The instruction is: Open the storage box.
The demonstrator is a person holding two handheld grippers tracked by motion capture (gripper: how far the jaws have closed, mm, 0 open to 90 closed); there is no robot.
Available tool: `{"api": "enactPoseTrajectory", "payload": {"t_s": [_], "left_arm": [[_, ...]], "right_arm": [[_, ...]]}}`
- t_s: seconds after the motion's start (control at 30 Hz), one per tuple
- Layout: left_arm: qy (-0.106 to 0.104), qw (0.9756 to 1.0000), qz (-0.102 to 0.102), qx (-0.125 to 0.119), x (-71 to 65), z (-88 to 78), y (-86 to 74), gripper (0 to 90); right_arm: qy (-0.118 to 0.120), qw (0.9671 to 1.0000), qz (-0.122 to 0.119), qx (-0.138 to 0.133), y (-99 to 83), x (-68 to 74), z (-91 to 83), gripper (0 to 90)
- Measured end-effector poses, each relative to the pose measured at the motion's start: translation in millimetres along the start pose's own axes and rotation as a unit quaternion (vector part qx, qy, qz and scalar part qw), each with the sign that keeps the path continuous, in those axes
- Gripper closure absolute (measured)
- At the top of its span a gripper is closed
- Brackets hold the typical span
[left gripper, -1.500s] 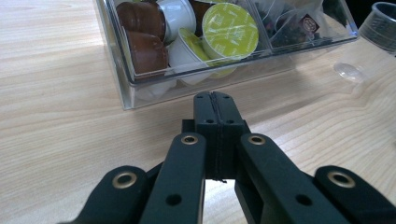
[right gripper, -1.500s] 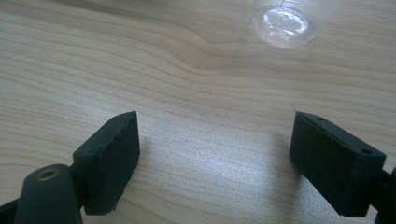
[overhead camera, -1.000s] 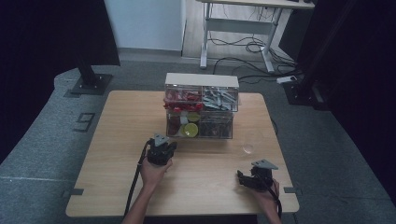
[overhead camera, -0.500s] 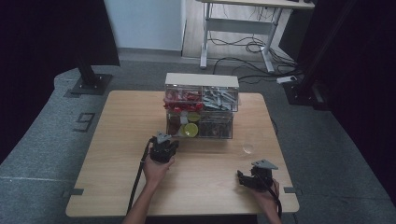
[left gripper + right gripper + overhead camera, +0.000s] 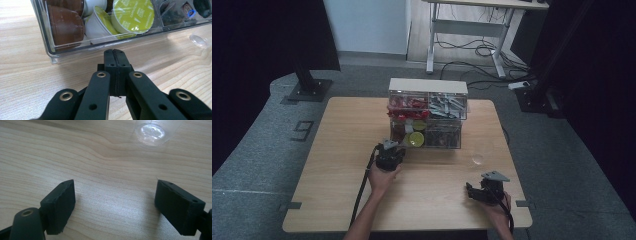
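**Left gripper closes in on the clear drawer**

Little has moved since the earlier frames: the left gripper [image 5: 390, 156] has edged slightly nearer the clear organiser [image 5: 427, 112], while the right gripper [image 5: 484, 190] rests in the same place near the table's front right corner. In the left gripper view, the left gripper's [image 5: 115, 60] matte black jaws are clenched together with nothing between them, their tips just before the glossy transparent front of the bottom drawer [image 5: 105, 45]. Behind that wall lie round coffee capsules, one brown [image 5: 65, 25], one with a lime-green foil lid [image 5: 132, 15]. The right gripper [image 5: 115, 195] is released, its blocky jaws wide apart over the pale, grained wooden table [image 5: 75, 155]. A small clear plastic cup [image 5: 152, 131] stands just ahead of them.
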State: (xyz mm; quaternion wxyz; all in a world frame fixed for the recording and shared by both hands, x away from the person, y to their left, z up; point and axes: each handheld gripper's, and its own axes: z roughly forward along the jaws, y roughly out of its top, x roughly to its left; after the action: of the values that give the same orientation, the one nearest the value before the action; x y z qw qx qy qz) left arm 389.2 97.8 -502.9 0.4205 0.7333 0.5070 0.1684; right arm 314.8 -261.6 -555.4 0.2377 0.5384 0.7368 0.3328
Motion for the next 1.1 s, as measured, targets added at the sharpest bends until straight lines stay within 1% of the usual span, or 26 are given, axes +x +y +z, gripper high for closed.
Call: {"api": "enactPoseTrajectory", "payload": {"t_s": [0.13, 0.3, 0.33, 0.53, 1.1], "left_arm": [[0.0, 1.0, -0.001, 0.004, 1.2, 2.8, -0.4, 90.0], [0.001, 1.0, -0.004, 0.003, 2.1, 5.4, 0.2, 90.0], [-0.003, 1.0, -0.006, 0.002, 1.9, 6.3, 1.0, 90.0], [-0.001, 1.0, -0.006, 0.005, 1.7, 8.6, 3.3, 90.0], [0.002, 1.0, -0.004, 0.008, -1.4, 6.5, 5.0, 90.0]], "right_arm": [[0.0, 1.0, 0.001, 0.0, 0.0, 0.1, -0.1, 17.2], [-0.001, 1.0, 0.001, 0.0, 0.0, 0.0, -0.1, 17.4], [-0.001, 1.0, 0.001, 0.0, 0.0, 0.1, -0.1, 17.4], [-0.001, 1.0, 0.001, 0.0, 0.0, 0.0, -0.1, 17.6], [-0.001, 1.0, 0.001, 0.0, 0.0, 0.0, -0.2, 17.8]]}}
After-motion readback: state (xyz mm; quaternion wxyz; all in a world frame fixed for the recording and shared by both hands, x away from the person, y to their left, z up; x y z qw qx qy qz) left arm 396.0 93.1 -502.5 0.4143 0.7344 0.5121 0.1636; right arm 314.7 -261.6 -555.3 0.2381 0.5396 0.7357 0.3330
